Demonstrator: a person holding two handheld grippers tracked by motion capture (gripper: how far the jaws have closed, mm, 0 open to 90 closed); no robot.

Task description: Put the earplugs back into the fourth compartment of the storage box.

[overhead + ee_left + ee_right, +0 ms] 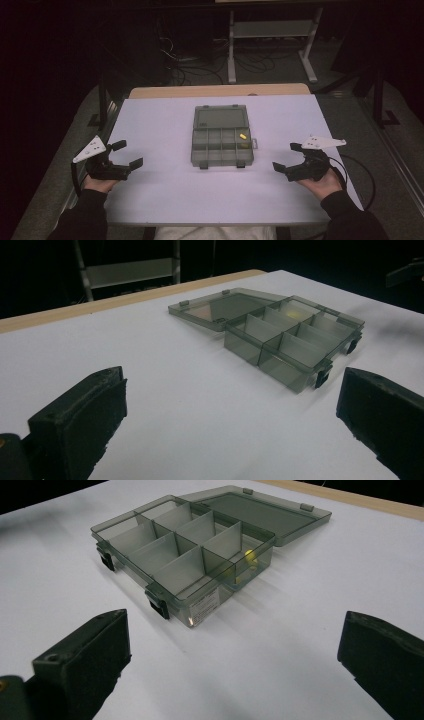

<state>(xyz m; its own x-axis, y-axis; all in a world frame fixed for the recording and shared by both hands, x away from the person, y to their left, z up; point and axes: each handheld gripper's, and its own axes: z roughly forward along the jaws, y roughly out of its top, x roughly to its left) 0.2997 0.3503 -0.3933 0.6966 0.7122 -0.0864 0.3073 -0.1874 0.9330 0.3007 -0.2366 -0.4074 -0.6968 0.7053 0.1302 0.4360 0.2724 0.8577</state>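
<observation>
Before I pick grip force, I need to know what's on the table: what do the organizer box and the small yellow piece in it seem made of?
The organizer box looks like smoky translucent hard plastic with a glossy finish: the dividers show through its walls and the open lid reflects light. The yellow piece is too small to judge; it may be plastic or rubber.

We see a white table top (165, 200); beyond it at 12 o'clock, a metal stand (272, 30) and cables (190, 70) on the floor.
</observation>
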